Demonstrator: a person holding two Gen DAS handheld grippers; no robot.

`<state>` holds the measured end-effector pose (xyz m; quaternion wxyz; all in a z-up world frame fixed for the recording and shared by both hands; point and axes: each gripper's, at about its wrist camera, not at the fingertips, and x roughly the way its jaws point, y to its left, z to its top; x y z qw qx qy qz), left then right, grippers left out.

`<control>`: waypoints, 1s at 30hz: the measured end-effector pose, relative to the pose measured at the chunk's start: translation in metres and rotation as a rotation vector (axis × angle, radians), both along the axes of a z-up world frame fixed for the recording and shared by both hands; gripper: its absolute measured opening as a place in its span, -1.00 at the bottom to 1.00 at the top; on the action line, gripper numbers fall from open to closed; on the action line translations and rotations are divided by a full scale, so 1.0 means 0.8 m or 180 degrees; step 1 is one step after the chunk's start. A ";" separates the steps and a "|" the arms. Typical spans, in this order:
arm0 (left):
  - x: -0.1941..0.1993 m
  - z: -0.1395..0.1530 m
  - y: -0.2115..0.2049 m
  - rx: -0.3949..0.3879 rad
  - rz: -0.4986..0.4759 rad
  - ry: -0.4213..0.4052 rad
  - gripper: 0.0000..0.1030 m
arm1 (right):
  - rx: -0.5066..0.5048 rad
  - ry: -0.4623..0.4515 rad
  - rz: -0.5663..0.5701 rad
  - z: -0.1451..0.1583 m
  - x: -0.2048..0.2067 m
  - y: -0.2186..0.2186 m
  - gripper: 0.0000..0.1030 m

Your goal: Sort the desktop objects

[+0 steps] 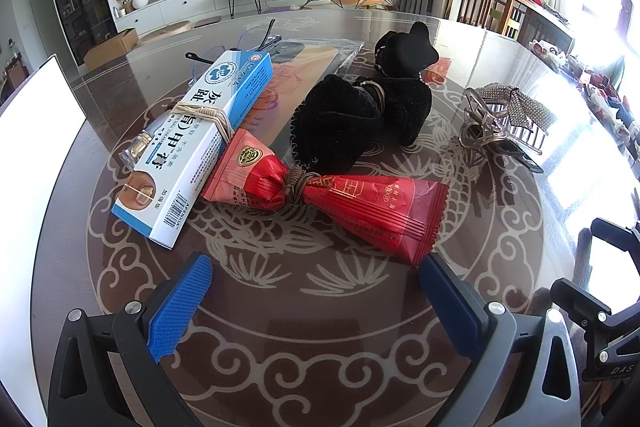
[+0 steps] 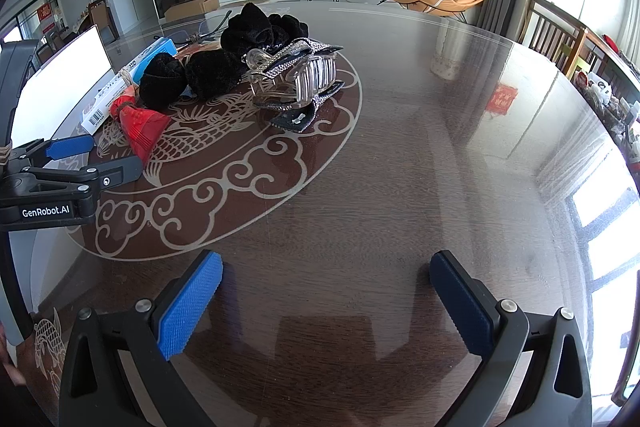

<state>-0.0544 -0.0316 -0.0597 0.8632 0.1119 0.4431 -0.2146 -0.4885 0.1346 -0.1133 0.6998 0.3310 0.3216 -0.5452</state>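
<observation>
Left wrist view puts the red foil snack packet cinched at its middle with brown cord [image 1: 320, 195] at twelve o'clock, just beyond the left gripper [image 1: 316, 277], whose blue-padded fingers are spread wide and carry nothing. Its near corner lies just ahead of the right-hand finger. At ten o'clock the blue-and-white ointment carton bound with a rubber band [image 1: 192, 147] touches the packet; a small clear bottle [image 1: 138, 147] lies tucked against the carton's far side. Behind, at twelve, sits a black velvet scrunchie bundle [image 1: 360, 111]; at two, a clear plastic hair claw with rhinestone bow [image 1: 508, 123]. The right gripper [image 2: 326, 299] hangs released over bare glass-topped dark table [image 2: 400, 167].

My worry: the packet is slick and crowded against the carton, so closing on it may drag the carton or let foil slip out.
</observation>
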 end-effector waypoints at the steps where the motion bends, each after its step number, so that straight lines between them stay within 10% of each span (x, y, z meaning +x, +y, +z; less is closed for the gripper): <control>1: 0.000 0.000 0.000 0.0000 0.0000 0.0000 1.00 | 0.0001 0.0000 -0.0001 0.000 0.000 0.000 1.00; 24: -0.072 0.000 0.072 0.0028 -0.0251 0.0036 1.00 | 0.0009 -0.0008 0.0002 0.000 0.001 0.000 1.00; 30: -0.090 -0.002 0.094 0.0001 -0.0191 -0.0012 1.00 | -0.0083 -0.0391 0.0958 0.042 0.077 -0.036 0.98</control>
